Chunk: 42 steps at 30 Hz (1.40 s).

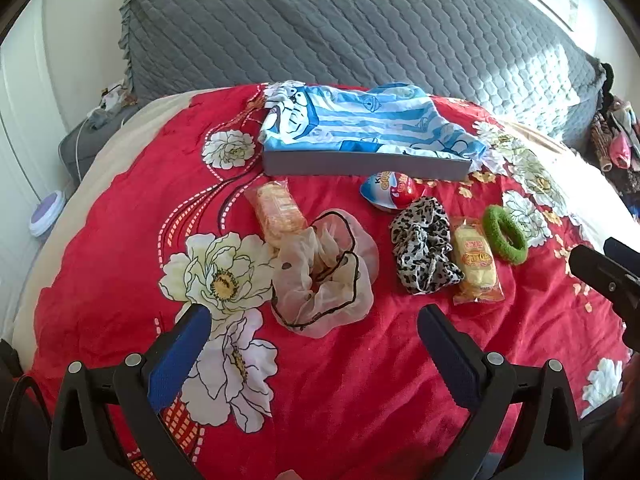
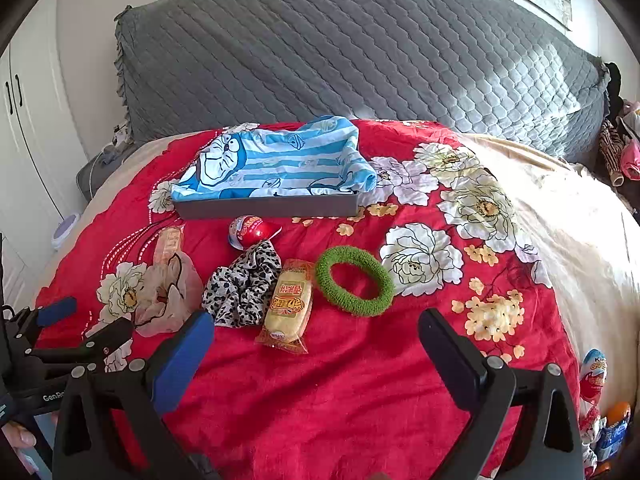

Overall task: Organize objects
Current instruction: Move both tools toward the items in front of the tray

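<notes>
On the red floral bed (image 2: 340,380), both tools hang released: the right tool (image 2: 316,344), with the fuzzy green ring scrunchie (image 2: 354,286) at twelve o'clock, should pinch one side; the left tool (image 1: 314,340) idles empty.

At the right wrist view's lower right edge, a foil-wrapped chocolate egg (image 2: 595,376) and colourful small packets (image 2: 610,436) are cut off, unreadable.
</notes>
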### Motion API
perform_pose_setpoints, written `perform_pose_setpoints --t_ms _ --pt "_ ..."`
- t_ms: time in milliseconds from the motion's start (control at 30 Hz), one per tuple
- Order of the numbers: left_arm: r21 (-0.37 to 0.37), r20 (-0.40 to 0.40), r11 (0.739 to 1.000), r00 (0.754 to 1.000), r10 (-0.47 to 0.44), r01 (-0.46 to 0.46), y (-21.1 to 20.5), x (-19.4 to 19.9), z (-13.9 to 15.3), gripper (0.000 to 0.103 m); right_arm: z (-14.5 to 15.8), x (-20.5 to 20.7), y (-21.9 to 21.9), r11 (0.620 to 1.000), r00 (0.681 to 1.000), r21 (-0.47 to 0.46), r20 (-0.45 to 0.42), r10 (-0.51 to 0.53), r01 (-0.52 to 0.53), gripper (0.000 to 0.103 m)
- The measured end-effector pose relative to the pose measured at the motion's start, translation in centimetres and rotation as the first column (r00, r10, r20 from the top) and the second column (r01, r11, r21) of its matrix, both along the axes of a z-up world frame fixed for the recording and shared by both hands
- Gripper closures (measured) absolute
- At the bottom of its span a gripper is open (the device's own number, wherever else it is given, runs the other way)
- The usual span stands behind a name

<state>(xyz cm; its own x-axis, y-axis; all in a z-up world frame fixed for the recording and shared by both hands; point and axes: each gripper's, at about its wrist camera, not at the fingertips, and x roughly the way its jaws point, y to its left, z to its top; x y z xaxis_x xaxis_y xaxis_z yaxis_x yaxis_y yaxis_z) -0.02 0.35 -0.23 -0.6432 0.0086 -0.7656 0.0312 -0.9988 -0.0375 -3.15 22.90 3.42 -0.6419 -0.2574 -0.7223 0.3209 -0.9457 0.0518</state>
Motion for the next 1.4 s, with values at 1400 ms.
perform_pose_setpoints --t_ms 1400 --pt "0.006 0.018 1.000 1.000 0.013 -0.013 -0.12 -0.39 -0.33 0.000 0.21 -0.04 -0.32 1.000 1.000 0.011 -0.002 0.018 -0.018 0.000"
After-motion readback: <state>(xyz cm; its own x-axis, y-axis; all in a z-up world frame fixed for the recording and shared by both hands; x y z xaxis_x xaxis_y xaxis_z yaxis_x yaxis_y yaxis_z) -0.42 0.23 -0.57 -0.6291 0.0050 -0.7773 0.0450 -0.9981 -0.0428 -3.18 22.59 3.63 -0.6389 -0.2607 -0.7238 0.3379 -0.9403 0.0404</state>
